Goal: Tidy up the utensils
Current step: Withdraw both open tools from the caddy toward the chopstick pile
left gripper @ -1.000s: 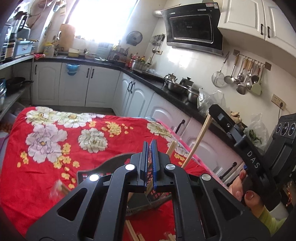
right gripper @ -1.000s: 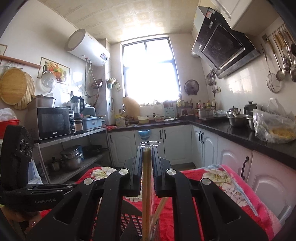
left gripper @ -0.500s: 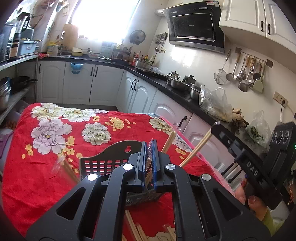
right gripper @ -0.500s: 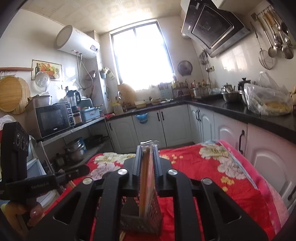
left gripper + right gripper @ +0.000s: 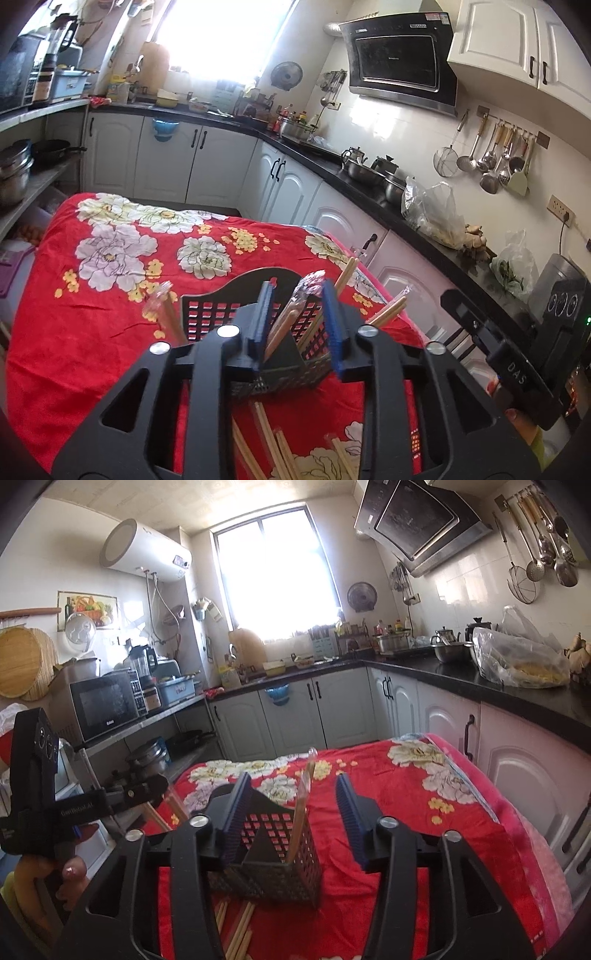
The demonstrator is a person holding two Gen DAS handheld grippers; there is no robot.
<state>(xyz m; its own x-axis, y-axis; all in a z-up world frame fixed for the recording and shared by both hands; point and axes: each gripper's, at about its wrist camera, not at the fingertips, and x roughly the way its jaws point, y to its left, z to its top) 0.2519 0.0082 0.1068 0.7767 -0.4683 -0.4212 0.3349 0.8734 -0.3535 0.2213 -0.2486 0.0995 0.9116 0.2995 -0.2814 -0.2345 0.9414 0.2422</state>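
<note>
Two grippers work over a black utensil basket (image 5: 295, 354) on the desk with the red flowered cloth (image 5: 92, 295). In the left wrist view, the left gripper (image 5: 297, 325) has just been opening; its fingers stand apart around wrapped chopsticks (image 5: 291, 314), which lean in the basket. Loose chopsticks (image 5: 266, 435) lie at the near edge.

In the right wrist view, the right gripper (image 5: 295, 812) has just been opening too; its fingers are wide apart, with one chopstick pair (image 5: 301, 812) upright in the basket (image 5: 280, 864) between them, untouched.

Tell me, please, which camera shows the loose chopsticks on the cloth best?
The left wrist view: several loose chopsticks lie on the cloth before the basket. The right wrist view shows only a few ends below the basket.
</note>
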